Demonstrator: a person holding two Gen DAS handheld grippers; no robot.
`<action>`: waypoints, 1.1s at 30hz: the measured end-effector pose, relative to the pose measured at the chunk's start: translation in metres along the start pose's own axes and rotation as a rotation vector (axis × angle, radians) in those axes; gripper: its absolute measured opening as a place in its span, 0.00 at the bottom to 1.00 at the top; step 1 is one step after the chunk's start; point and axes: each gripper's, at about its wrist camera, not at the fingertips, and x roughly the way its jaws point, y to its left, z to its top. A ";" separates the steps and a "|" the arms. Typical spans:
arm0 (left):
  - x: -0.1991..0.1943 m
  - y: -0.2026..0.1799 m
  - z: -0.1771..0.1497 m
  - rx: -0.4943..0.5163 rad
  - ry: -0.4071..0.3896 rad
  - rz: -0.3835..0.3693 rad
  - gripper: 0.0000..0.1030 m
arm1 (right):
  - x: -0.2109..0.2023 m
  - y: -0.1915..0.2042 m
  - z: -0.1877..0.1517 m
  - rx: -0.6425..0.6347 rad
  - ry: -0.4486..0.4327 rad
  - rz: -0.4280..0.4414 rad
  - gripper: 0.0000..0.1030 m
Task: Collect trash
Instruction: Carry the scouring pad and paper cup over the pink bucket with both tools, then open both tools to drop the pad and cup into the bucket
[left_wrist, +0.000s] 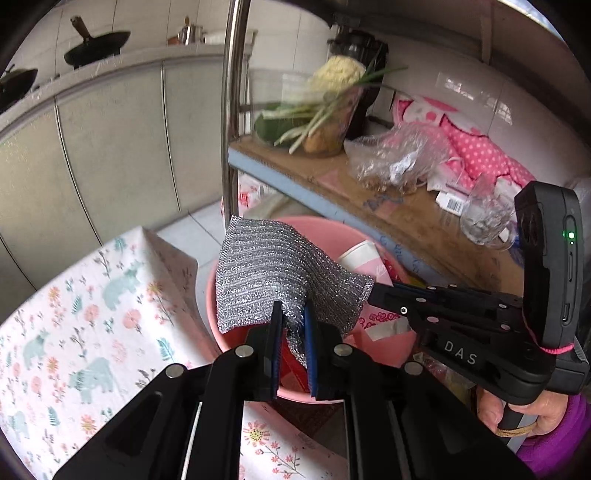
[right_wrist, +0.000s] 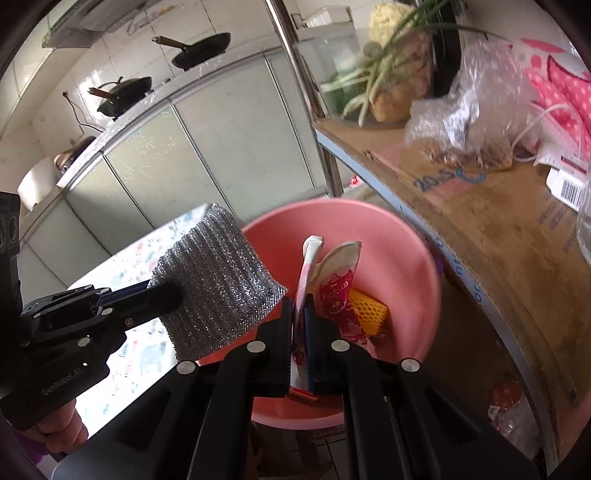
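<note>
1. While both tongs hang over the pink bin (right_wrist: 399, 258), each is clenched on trash: the left tongs (left_wrist: 293, 328) pinch a silver scourer (left_wrist: 273, 273) by its lower edge, and the right tongs (right_wrist: 298, 325) are shut on a flattened paper cup (right_wrist: 332, 280) printed in red.
2. The bin sits just ahead of and below both tongs, already holding a yellow foam net (right_wrist: 369, 314) beyond the right tongs.
3. The scourer spreads wide to the left of the bin's middle; let go there, I judge it could catch the rim or land on the floral cloth (left_wrist: 85, 332) beside the left tongs.
4. The two tongs stand close together, so a careless release could knock one against the other.
5. To the right of the tongs a cardboard-lined shelf (right_wrist: 480, 229) carries bagged food and greens; a stray swing might brush it.
6. Far ahead, pale cabinets carry a worktop with dark pans (right_wrist: 201, 50).
</note>
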 end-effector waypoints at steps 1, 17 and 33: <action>0.004 0.001 -0.001 -0.002 0.010 0.002 0.10 | 0.004 -0.002 -0.001 0.005 0.007 -0.006 0.06; 0.027 0.006 -0.007 -0.020 0.034 0.012 0.16 | 0.020 -0.009 -0.005 0.014 0.050 -0.065 0.26; -0.020 -0.003 -0.005 -0.038 -0.060 0.040 0.50 | -0.009 0.020 -0.012 -0.042 0.010 -0.067 0.42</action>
